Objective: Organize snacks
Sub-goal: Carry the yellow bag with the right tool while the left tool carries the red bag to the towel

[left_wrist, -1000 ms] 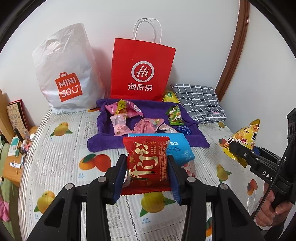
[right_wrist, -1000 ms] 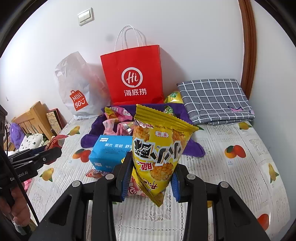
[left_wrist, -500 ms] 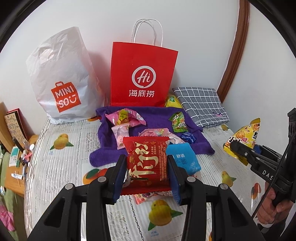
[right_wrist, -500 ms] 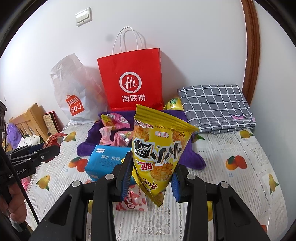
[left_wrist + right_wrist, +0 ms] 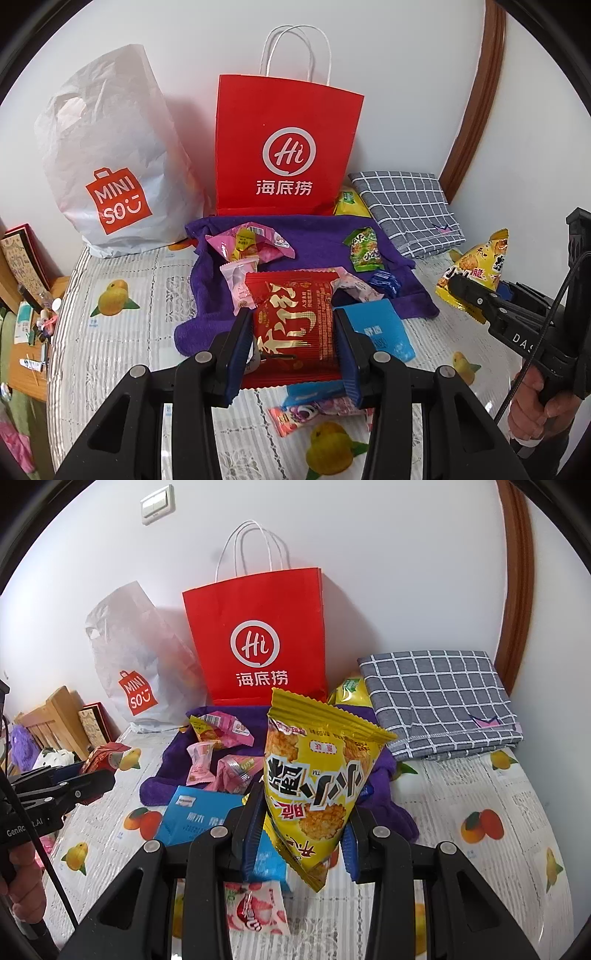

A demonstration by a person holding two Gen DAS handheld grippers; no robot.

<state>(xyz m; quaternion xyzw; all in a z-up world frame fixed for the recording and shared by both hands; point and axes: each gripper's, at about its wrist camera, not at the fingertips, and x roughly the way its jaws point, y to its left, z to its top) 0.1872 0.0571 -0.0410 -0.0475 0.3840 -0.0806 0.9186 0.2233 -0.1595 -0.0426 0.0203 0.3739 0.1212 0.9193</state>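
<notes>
The surface is a bed [image 5: 122,343] covered with a white ribbed sheet printed with oranges, lemons and pears, pushed into a corner of white walls. A brown wooden door frame [image 5: 476,96] curves up the right-hand wall, and a white light switch [image 5: 158,504] sits high on the back wall. Against that wall stand a white Miniso plastic bag [image 5: 110,155] and, just beside it, a red Haidilao paper bag [image 5: 284,147] with white cord handles. A folded grey checked cloth [image 5: 406,206] lies in the corner to the right, with a yellow-green packet [image 5: 349,201] tucked between it and the red bag.

In front of the bags a purple towel [image 5: 317,240] is spread on the bed, carrying pink candy packets [image 5: 251,245], a small green snack packet [image 5: 364,251] and a small blue wrapper [image 5: 386,282]. A blue box [image 5: 195,814] lies at the towel's near edge, and a pink strawberry sweet packet [image 5: 255,910] lies on the sheet nearer still.

The left gripper [image 5: 293,343] has its fingers clamped on a red snack packet [image 5: 293,325] with gold lettering, held above the bed. The right gripper [image 5: 301,836] has its fingers clamped on a yellow triangular rice-cracker bag [image 5: 317,779], also held clear of the sheet. To the bed's left a wooden bedside surface [image 5: 22,354] holds small clutter.
</notes>
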